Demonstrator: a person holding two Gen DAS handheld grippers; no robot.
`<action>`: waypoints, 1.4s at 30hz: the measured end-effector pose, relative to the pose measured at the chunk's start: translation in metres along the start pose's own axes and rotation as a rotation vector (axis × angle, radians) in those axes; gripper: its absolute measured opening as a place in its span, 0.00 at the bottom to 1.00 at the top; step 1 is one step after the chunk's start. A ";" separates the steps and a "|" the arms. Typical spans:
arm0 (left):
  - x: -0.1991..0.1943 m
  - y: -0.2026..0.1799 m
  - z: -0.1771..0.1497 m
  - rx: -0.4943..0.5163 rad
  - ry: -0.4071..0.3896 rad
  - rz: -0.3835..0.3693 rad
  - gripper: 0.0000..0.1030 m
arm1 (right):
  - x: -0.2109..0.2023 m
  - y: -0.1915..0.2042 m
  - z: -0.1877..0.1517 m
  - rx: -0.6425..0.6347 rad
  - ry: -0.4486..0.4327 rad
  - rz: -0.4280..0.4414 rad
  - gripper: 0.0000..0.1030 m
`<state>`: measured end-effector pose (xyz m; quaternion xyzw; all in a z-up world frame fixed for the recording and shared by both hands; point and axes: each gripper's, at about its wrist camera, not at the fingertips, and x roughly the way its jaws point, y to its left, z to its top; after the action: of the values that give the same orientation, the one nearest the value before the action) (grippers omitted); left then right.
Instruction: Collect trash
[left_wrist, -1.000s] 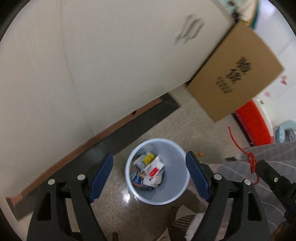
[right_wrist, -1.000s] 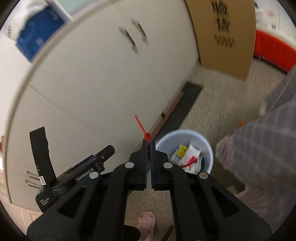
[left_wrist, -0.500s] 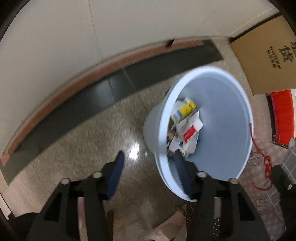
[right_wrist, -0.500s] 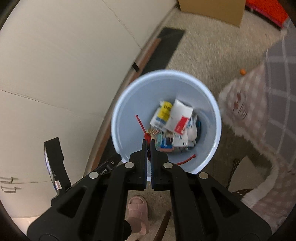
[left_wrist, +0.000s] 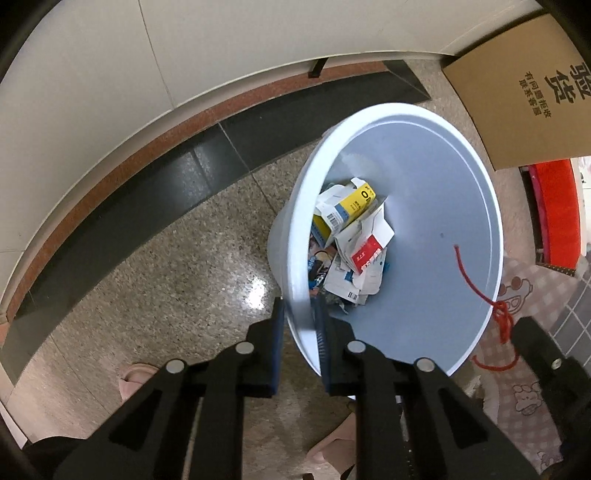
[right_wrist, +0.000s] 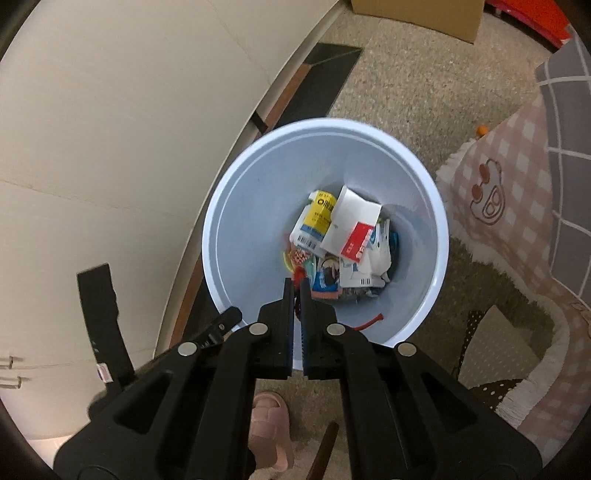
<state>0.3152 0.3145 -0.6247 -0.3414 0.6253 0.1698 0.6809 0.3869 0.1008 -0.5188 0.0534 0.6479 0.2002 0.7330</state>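
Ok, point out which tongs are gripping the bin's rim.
The left tongs, closing astride the bucket's white rim; the right tongs instead pinch a red string over its opening.

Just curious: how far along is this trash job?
Done: paper scraps lie in the bin. In hand: the right gripper pinches a red string over the bin, and the left gripper is closing on the bin's rim. Left: dropping the string in.

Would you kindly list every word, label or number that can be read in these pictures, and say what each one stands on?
"验货" in large black characters: cardboard box against the cabinet.
Smaller black characters beside them on that box: too small to read surely.
"0": yellow carton in the bin.
Red-and-white carton: white print, too blurred.
Barcode labels on the cartons: digits unreadable.
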 end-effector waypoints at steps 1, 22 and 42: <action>-0.001 0.001 0.002 0.000 0.001 0.000 0.15 | -0.003 0.000 0.000 -0.001 -0.004 -0.005 0.04; -0.167 -0.026 -0.036 0.152 -0.178 0.004 0.68 | -0.175 0.058 -0.044 -0.243 -0.296 -0.195 0.55; -0.522 -0.088 -0.233 0.470 -0.840 -0.214 0.82 | -0.512 0.097 -0.223 -0.290 -0.894 -0.170 0.69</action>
<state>0.1187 0.1963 -0.0941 -0.1429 0.2795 0.0760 0.9464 0.1077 -0.0366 -0.0447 -0.0218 0.2364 0.1852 0.9536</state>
